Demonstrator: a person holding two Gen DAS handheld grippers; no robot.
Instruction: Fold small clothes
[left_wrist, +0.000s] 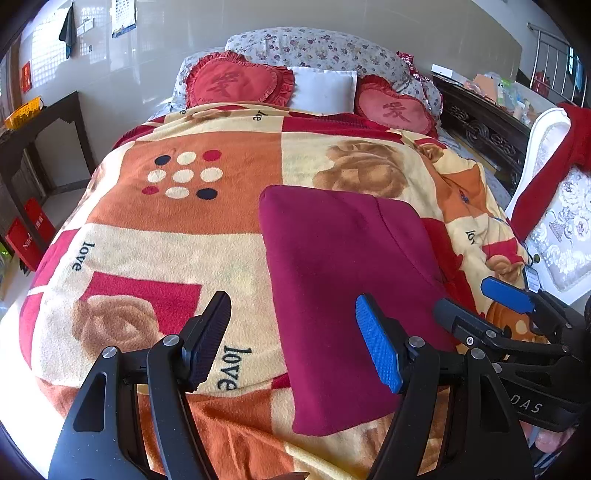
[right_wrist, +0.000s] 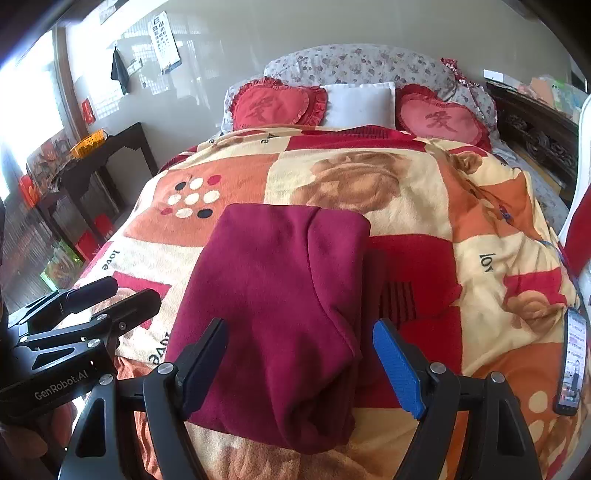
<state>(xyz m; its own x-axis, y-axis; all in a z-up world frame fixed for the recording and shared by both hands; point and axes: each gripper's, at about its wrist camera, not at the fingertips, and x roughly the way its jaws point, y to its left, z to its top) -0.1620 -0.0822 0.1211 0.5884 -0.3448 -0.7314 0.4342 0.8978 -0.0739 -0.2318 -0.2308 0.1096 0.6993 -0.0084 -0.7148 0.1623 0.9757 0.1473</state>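
One folded maroon garment lies near the bed's foot edge, its underside hidden. Left gripper and right gripper both gape, holding nothing.

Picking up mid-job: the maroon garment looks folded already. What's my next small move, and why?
Probably bring the open right gripper down onto the maroon garment's near right edge, where a flap lies loose, and fold it once more. The left gripper hangs open beside it, over the blanket.

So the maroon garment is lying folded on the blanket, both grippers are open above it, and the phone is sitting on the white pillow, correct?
One thing is off: the phone lies on the patterned blanket near its right edge, not on the white pillow, as the right wrist view shows. The maroon garment does lie folded, with the left gripper and right gripper open.
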